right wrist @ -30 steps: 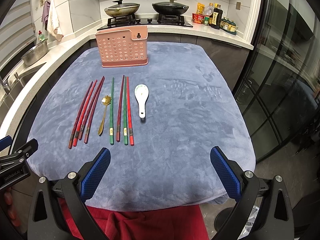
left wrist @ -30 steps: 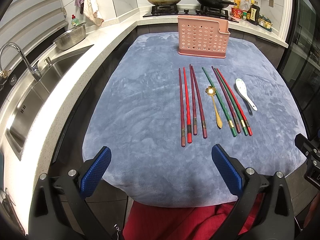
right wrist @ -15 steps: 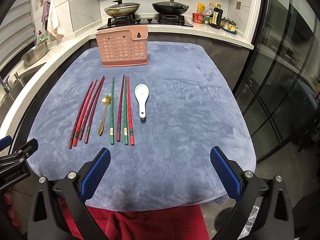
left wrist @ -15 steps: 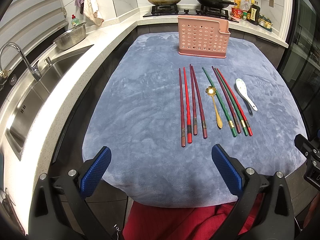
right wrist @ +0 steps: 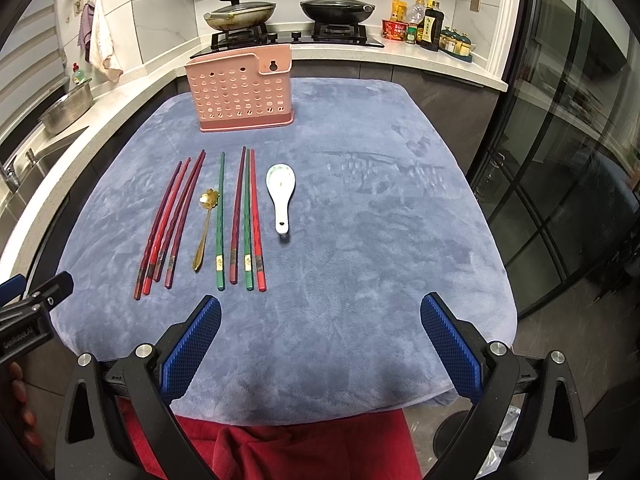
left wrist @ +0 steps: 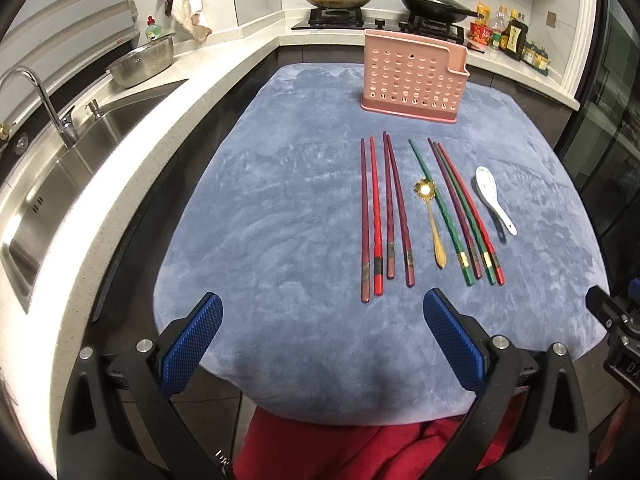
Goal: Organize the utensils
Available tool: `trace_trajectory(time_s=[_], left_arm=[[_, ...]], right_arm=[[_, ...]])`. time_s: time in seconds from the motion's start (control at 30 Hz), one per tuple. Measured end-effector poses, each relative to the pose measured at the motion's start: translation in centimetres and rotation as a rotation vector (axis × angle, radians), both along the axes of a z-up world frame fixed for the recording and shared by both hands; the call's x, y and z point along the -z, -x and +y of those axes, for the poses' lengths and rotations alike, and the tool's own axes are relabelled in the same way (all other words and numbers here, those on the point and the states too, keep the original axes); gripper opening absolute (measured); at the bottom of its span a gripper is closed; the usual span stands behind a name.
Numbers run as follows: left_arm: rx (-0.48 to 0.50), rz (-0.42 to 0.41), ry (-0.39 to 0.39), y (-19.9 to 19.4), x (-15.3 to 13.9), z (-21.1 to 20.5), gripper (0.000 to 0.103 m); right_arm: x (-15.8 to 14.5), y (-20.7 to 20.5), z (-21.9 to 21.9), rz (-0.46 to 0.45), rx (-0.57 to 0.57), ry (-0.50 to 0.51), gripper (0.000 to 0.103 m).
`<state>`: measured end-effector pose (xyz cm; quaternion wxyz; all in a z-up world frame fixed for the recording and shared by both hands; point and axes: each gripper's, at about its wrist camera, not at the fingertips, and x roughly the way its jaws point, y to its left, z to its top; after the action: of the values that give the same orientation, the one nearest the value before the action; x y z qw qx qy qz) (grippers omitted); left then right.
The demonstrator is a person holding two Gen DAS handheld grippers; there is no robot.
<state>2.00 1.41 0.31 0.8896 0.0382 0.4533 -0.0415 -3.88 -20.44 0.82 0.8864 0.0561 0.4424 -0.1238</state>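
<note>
Several chopsticks lie side by side on the blue-grey cloth: a red and maroon group and a green, maroon and red group. Between the groups rests a gold spoon. A white ceramic spoon lies furthest right. A pink perforated utensil holder stands upright beyond them. My left gripper is open and empty at the near edge, short of the chopsticks. My right gripper is open and empty, near and right of the utensils.
A steel sink with a tap and a metal colander sit on the white counter to the left. Behind the holder is a hob with two lidded pans and several bottles. Glass doors stand at the right. Red fabric lies below the near edge.
</note>
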Motion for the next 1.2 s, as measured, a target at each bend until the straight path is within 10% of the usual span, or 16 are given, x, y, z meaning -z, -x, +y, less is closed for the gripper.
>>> trace_trajectory(time_s=[1.2], left_arm=[[0.024, 0.187, 0.032, -8.2, 10.9, -0.8, 0.067]], right_arm=[[4.8, -7.3, -0.9, 0.094, -0.007, -0.048, 0.096]])
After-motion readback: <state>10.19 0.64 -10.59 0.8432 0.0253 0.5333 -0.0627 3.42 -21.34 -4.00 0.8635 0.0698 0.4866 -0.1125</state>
